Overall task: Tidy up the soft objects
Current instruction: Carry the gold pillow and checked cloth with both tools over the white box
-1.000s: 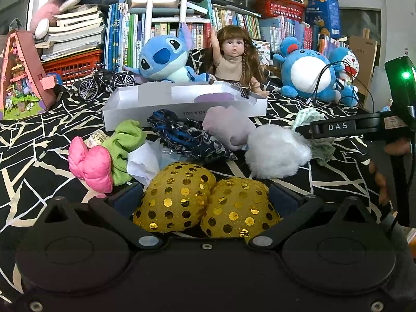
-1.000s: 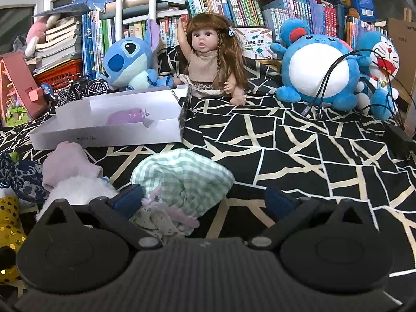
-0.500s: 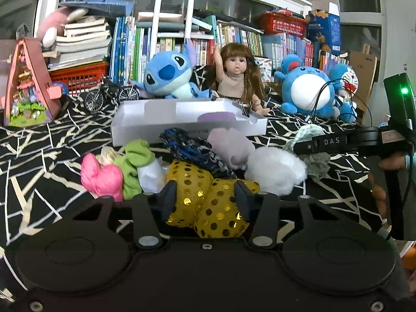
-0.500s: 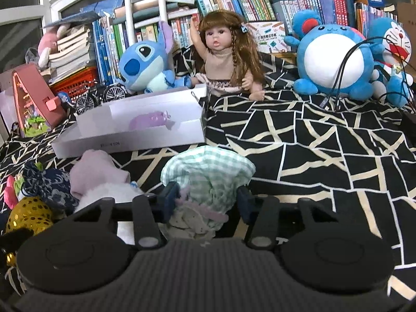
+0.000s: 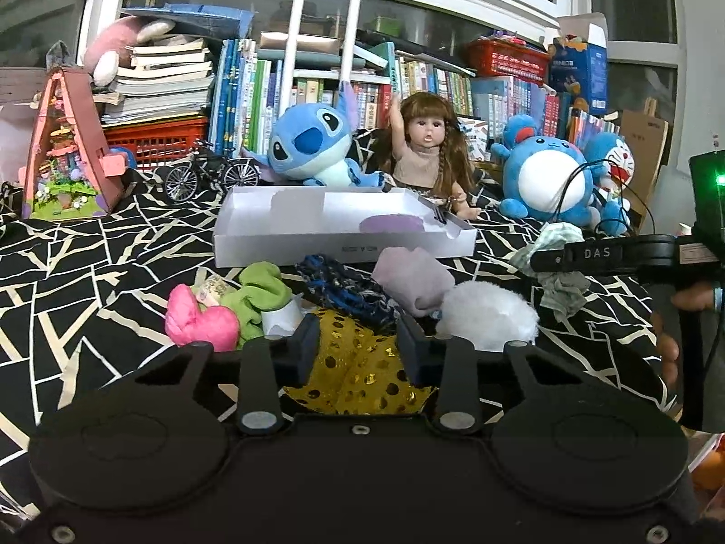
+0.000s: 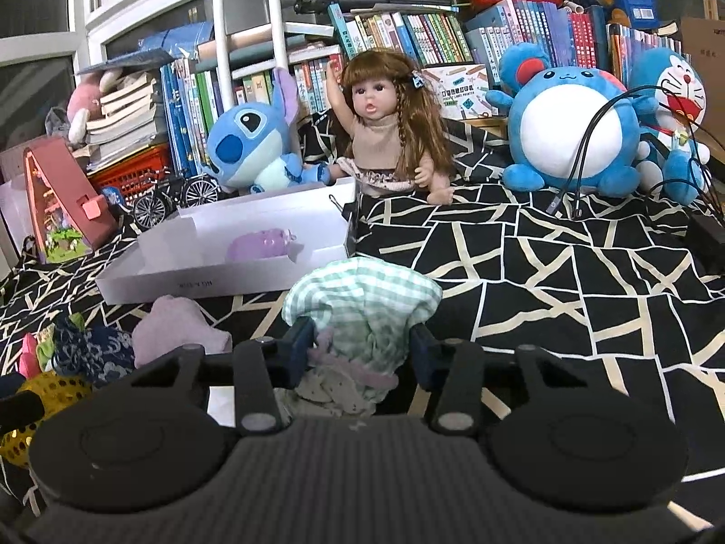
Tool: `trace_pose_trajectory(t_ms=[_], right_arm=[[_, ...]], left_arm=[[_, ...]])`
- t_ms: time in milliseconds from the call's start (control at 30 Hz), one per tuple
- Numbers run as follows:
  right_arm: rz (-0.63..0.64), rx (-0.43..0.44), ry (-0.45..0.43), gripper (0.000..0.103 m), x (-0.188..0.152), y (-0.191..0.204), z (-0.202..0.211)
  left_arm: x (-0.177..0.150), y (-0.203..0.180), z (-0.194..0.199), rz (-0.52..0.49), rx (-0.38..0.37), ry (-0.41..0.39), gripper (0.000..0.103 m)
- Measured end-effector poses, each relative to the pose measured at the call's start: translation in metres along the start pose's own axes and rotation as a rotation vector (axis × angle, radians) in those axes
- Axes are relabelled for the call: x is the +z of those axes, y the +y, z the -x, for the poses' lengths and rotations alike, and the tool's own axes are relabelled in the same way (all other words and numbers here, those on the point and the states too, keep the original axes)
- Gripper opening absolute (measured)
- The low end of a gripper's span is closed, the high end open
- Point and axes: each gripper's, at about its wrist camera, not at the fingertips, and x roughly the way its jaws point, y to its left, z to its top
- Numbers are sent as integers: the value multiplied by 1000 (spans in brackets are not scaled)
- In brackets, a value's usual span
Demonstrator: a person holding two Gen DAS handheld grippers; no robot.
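Note:
My left gripper point(image 5: 358, 344) is shut on a gold sequined soft piece point(image 5: 362, 371) and holds it above the black patterned cloth. My right gripper point(image 6: 360, 349) is shut on a green checked cloth bundle point(image 6: 362, 299), also lifted; it shows in the left wrist view point(image 5: 555, 267). A white shallow box point(image 5: 335, 245) lies ahead with a purple soft item point(image 6: 260, 245) inside. On the cloth lie a pink piece point(image 5: 199, 322), a green piece point(image 5: 260, 294), a dark blue patterned piece point(image 5: 344, 285), a lilac piece point(image 5: 414, 281) and a white fluffy ball point(image 5: 487, 315).
Behind the box sit a blue Stitch plush point(image 5: 312, 145), a doll point(image 5: 428, 145), a round blue plush point(image 5: 546, 181) and a Doraemon plush point(image 6: 670, 104). A toy bicycle point(image 5: 208, 177) and a pink house model point(image 5: 68, 154) stand left. Black cables point(image 6: 589, 145) hang at right.
Both grippers closed, the left on the gold sequined piece and the right on the green checked bundle, and both have lifted their loads up off the cloth.

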Motion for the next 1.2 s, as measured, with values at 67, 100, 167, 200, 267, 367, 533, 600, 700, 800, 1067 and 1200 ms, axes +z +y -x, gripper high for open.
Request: trace_pose_trajectory(t_ms=[67, 100, 167, 200, 267, 367, 533, 600, 700, 800, 1067, 1200], right_arm=[[1, 2, -1, 50, 0, 1, 1], [2, 3, 0, 50, 0, 1, 1], [5, 2, 3, 50, -1, 2, 0], [6, 1, 6, 50, -1, 2, 0], [6, 0, 13, 51, -4, 2, -1], [4, -1, 22, 53, -5, 1, -1], [1, -2, 30, 54, -7, 1, -3], [-1, -1, 34, 54, -8, 1, -4], [-1, 3, 39, 54, -9, 2, -5], [3, 8, 43, 54, -10, 4, -6], [13, 21, 28, 53, -5, 9, -4], [14, 26, 16, 52, 1, 10, -3]], left_arm=[[0, 1, 0, 1, -1, 4, 36], [-1, 1, 0, -6, -3, 8, 41], [-4, 0, -2, -10, 11, 6, 52], [-7, 0, -2, -10, 18, 8, 51], [-11, -1, -4, -19, 55, 16, 54], [-18, -1, -8, -24, 89, 46, 75], [-21, 8, -12, 25, 84, 55, 76], [-19, 14, -16, 59, 54, 69, 64], [-17, 22, -22, 129, -11, 98, 44], [-15, 27, -24, 187, -31, 112, 29], [-2, 16, -12, 156, -49, 75, 27], [9, 16, -3, 172, -61, 51, 27]])
